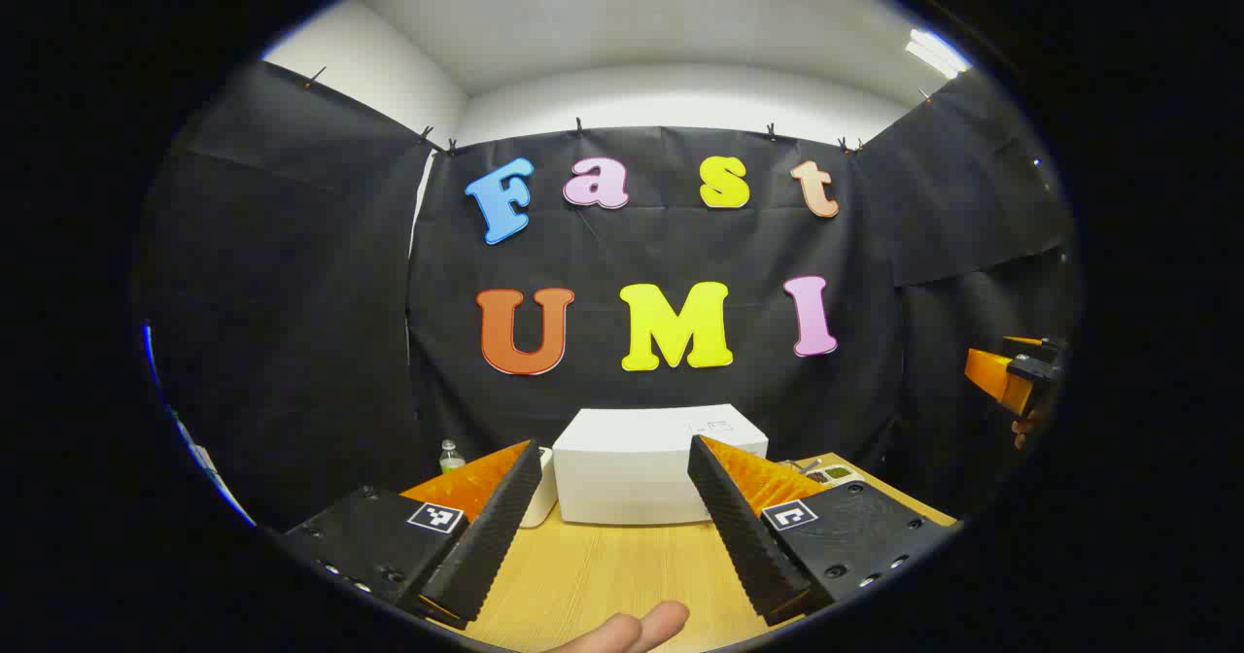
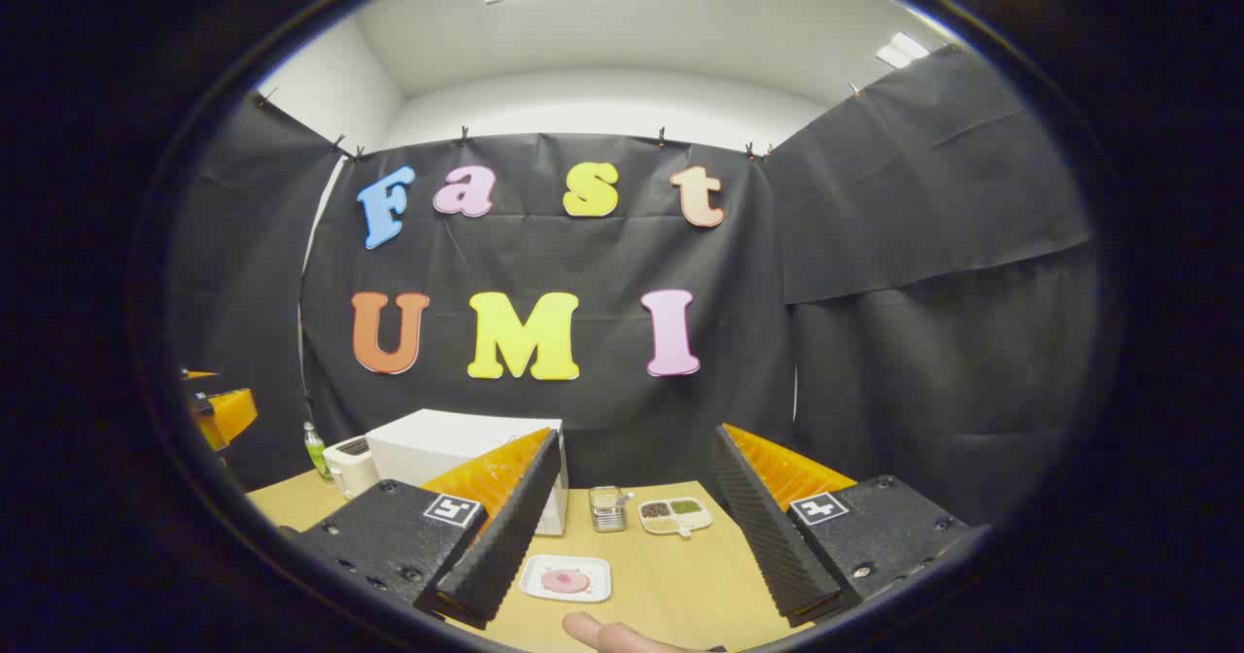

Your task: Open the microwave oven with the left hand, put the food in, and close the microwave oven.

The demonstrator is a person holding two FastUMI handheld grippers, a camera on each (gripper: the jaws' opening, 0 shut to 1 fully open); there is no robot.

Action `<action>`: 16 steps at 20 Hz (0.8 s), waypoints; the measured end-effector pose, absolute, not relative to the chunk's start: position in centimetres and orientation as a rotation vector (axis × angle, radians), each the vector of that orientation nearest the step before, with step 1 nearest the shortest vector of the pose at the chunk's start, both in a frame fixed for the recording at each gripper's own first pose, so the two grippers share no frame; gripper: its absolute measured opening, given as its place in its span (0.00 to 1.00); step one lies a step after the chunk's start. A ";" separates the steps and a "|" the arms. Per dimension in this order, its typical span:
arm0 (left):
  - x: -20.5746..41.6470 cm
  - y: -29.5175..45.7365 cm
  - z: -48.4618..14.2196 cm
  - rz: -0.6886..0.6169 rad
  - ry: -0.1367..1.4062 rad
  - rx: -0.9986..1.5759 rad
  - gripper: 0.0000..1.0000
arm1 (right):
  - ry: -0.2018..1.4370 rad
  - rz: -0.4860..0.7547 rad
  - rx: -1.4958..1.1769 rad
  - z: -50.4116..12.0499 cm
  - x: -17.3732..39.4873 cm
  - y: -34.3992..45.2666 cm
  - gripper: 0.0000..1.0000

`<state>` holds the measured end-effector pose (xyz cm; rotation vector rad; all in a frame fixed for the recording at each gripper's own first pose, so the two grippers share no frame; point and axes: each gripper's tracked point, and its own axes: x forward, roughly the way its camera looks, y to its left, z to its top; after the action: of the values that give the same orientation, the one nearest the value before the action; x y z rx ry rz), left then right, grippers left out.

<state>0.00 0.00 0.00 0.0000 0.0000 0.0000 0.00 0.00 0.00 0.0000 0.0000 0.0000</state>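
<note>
One white microwave oven sits closed on the wooden table, straight ahead of the left gripper, whose two fingers are spread wide with nothing between them. In the right gripper view the right gripper also hovers with its two fingers wide apart and empty. Below it, near the table's front, lies one white plate carrying one pink piece of food, just right of the microwave's front corner. Behind the plate stand one small clear container and one divided dish. At the microwave's far side are one toaster and one green bottle. A fingertip shows at the bottom edge of the left gripper view.
</note>
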 end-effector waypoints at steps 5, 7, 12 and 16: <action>-0.4 -0.4 0.7 -0.006 -0.013 -0.001 0.95 | -0.023 -0.013 -0.018 0.6 -0.6 -0.7 0.92; -0.4 -0.4 1.1 -0.005 -0.023 -0.003 0.95 | -0.026 -0.014 -0.024 0.8 -0.5 -0.9 0.92; -0.3 -0.9 0.7 -0.016 -0.023 -0.001 0.95 | -0.029 -0.015 -0.026 0.8 -0.3 -1.2 0.92; 0.1 -0.8 -0.1 -0.007 -0.014 -0.002 0.95 | -0.045 -0.025 -0.025 0.8 -0.2 -1.8 0.91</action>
<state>0.11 -0.79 -0.15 -0.0024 -0.0143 -0.0066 -0.21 -1.84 0.85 -0.0254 -0.0451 -0.0250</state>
